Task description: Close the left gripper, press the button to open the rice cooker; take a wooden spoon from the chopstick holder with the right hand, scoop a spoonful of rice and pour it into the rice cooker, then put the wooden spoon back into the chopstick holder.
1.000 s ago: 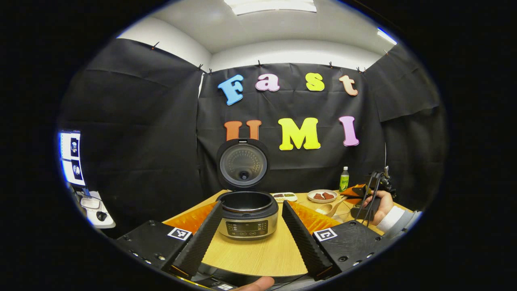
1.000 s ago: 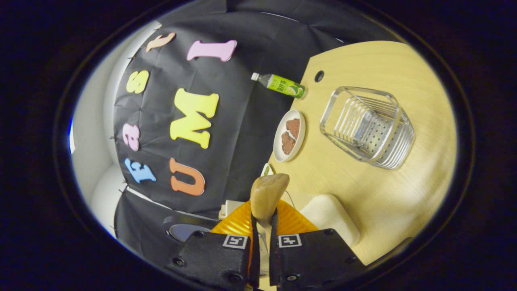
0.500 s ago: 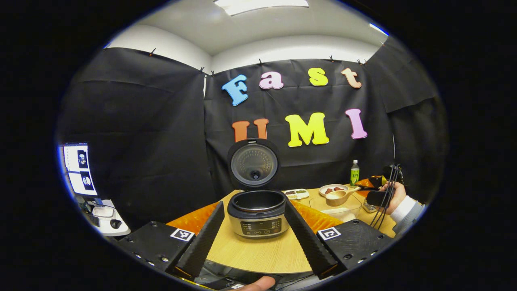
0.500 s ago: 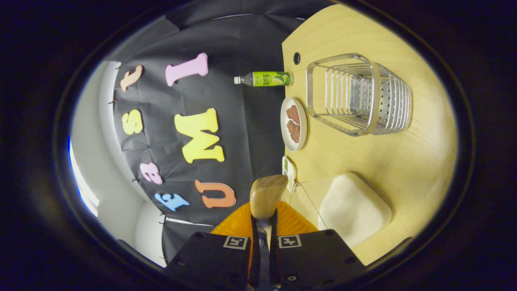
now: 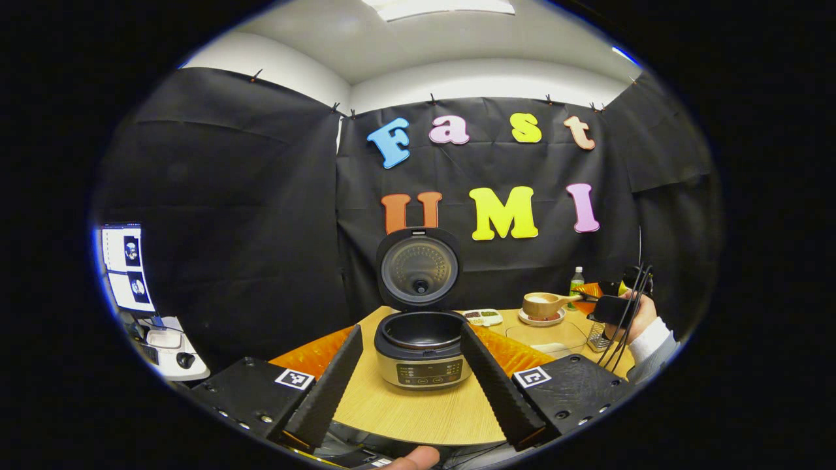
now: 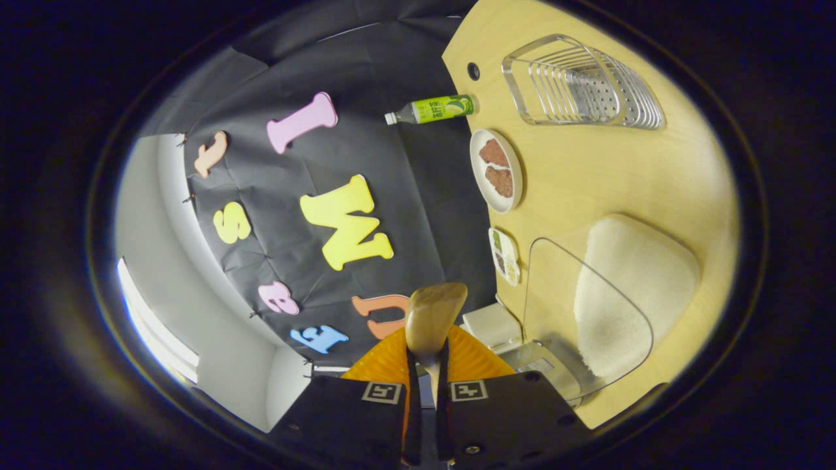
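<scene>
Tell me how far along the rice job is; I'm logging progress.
Done: the rice cooker stands with its lid up, and the right gripper is shut on the wooden spoon, lifted clear with rice in its bowl. In hand: carrying it toward the cooker. Left: pouring it in, then returning the spoon to the chopstick holder. The left gripper is open.

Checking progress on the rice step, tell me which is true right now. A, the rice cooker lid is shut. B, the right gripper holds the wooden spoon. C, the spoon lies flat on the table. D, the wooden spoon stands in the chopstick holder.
B: the right gripper is clamped on the wooden spoon; the rice cooker lid stands open.
</scene>
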### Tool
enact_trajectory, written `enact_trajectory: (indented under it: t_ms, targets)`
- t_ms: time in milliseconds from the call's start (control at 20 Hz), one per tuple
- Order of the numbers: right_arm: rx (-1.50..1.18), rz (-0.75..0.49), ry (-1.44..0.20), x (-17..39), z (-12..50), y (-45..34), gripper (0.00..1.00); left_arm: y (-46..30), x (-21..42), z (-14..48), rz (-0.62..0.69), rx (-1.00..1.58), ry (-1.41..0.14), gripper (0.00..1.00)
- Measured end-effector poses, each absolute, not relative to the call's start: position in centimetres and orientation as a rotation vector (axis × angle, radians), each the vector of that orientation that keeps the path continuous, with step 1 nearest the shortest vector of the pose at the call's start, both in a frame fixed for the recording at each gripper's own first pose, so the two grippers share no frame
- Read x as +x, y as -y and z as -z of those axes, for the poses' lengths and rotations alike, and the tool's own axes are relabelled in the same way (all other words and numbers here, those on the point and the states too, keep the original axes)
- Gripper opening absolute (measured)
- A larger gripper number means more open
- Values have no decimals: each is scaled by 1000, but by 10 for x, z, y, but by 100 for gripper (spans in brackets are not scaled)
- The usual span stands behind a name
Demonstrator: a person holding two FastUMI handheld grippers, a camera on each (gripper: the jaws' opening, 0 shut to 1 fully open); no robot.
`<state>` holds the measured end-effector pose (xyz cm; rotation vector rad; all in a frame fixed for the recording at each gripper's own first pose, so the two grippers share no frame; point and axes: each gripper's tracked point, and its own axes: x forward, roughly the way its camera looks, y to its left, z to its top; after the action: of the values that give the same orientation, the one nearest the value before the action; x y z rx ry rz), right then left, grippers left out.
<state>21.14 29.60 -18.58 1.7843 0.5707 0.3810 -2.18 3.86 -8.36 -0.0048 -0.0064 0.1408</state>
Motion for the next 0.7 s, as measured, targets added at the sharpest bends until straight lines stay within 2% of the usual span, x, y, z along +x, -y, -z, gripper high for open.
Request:
enact_trajectory:
  t_ms: [200, 700]
  targets:
    - [1731, -386, -599, 210, 181, -328, 14, -67, -26, 88, -162, -21, -17, 95]
    - [1569, -490, -614, 208, 137, -420, 14, -110, -38, 104, -198, -56, -39, 97]
